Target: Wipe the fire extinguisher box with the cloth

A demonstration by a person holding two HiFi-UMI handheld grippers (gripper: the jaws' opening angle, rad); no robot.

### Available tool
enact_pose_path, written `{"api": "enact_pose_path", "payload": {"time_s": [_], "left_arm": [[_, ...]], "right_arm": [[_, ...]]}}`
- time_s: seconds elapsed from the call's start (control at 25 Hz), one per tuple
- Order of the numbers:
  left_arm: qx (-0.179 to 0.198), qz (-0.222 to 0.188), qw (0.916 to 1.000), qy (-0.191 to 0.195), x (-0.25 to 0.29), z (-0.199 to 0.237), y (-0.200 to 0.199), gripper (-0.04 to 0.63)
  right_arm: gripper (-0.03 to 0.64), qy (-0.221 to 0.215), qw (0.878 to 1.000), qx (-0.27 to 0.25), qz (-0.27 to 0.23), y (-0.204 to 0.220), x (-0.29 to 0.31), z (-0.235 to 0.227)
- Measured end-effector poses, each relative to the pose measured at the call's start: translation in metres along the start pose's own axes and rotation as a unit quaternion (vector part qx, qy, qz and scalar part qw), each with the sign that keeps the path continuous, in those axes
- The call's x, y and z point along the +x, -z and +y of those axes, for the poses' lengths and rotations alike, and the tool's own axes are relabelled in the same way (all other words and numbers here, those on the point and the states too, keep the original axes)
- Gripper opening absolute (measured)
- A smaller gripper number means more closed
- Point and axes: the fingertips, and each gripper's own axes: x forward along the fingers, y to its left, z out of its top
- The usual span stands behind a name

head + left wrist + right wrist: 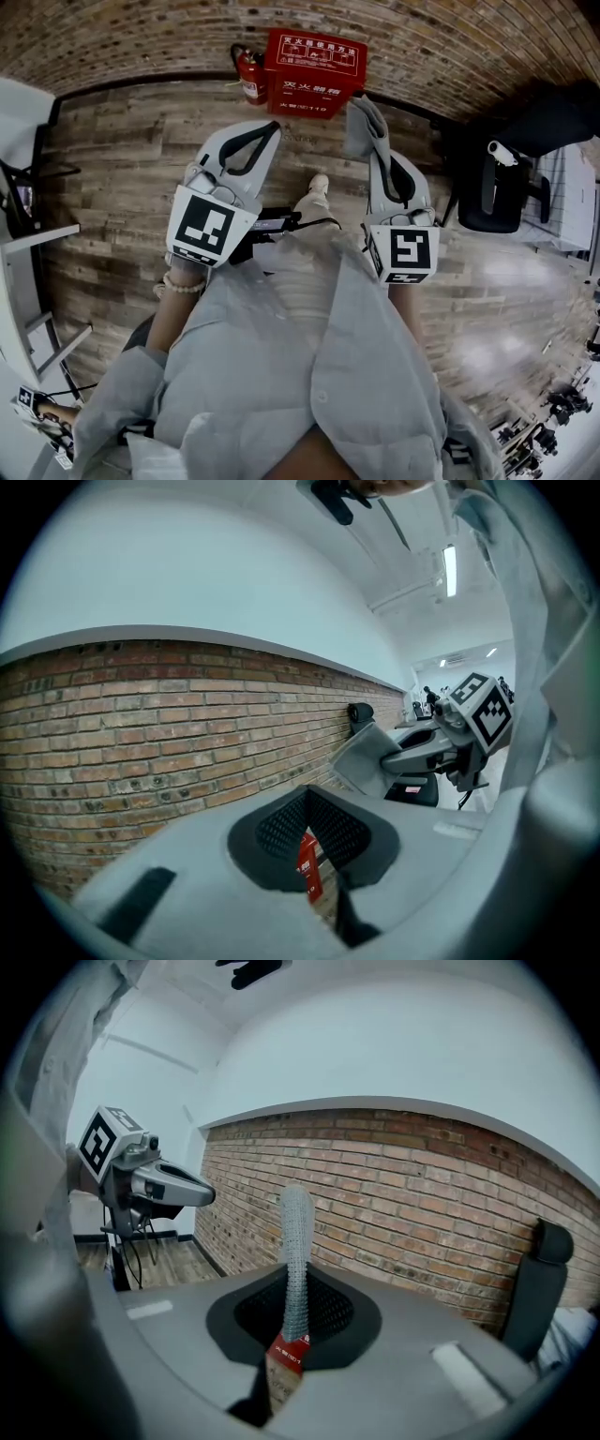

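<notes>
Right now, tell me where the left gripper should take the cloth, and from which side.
Take the free end of the cloth that sticks out past the right gripper; its other end is clamped there. Come from the left, where the left gripper is, jaws opened across the thin flat sheet.

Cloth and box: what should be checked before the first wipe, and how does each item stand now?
1. Cloth gripped by right gripper: ok, jaws shut on it.
2. Cloth protrudes beyond the jaws: ok.
3. Box in front, by the brick wall: ok.
4. Cloth touching box: not ok, well apart.
5. Left gripper empty: ok, jaws shut on nothing.
6. Where the box is dirty: cannot tell.
</notes>
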Motion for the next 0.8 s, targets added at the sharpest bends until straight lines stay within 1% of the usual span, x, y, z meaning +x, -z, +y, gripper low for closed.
{"api": "enact_pose_path", "payload": {"time_s": [0.2, 0.4, 0.56, 0.8], "left_arm": [[0.0, 0.003, 1.0, -0.002, 0.013, 0.004, 0.003, -0.002], [-0.003, 0.006, 0.9999, -0.012, 0.044, 0.02, 0.001, -0.002], [0.005, 0.015, 0.9996, -0.023, 0.077, 0.035, -0.002, -0.002], [0.002, 0.023, 0.9985, -0.049, 0.129, 0.061, -0.013, -0.002]], "right_arm": [[0.02, 0.0, 1.0, 0.005, -0.001, 0.005, 0.012, -0.012], [0.02, -0.014, 1.0, 0.007, -0.004, 0.006, 0.043, -0.033], [0.02, -0.029, 1.0, 0.005, -0.009, 0.004, 0.074, -0.059], [0.02, -0.059, 0.998, 0.003, -0.007, -0.002, 0.124, -0.105]]}}
